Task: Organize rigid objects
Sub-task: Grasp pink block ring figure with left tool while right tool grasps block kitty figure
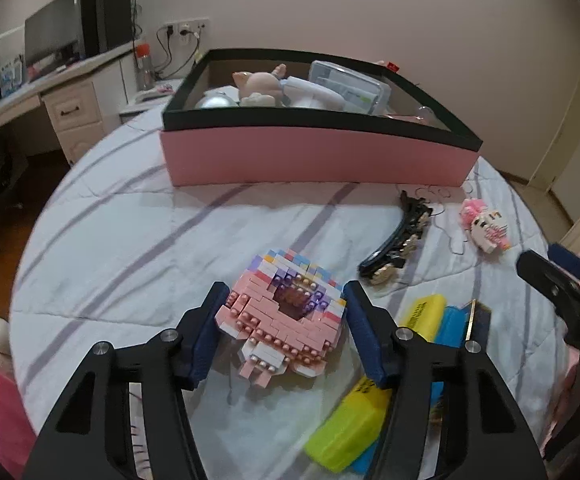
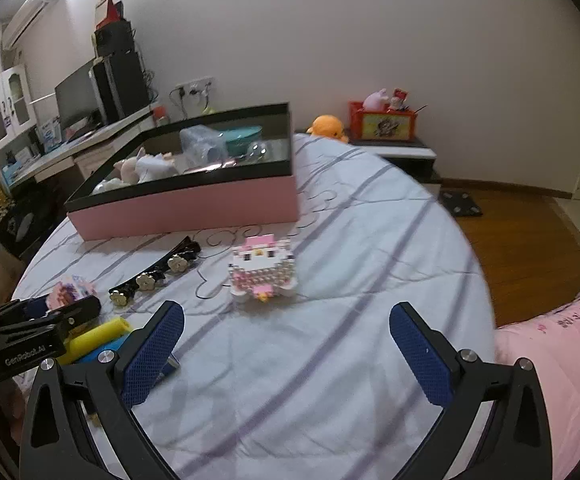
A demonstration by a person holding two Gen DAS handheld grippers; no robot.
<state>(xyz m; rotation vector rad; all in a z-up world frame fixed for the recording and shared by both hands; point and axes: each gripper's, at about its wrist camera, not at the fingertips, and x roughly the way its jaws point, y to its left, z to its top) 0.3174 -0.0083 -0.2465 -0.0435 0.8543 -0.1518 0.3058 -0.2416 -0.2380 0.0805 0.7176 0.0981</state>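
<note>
Pink brick model [image 1: 286,320] is bracketed by left claw [image 1: 284,334], pads flanking, contact uncertain, presumably for lifting to box [image 1: 313,156] ahead. Right claw [image 2: 286,354] is spread, empty; cat model [image 2: 262,272] lies ahead.

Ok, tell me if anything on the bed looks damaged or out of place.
The pink brick model between the left gripper fingers has a gap in its middle, as if bricks are missing. The hair clip, cat model and yellow case lie loose outside the pink box. Nothing spilled.
</note>
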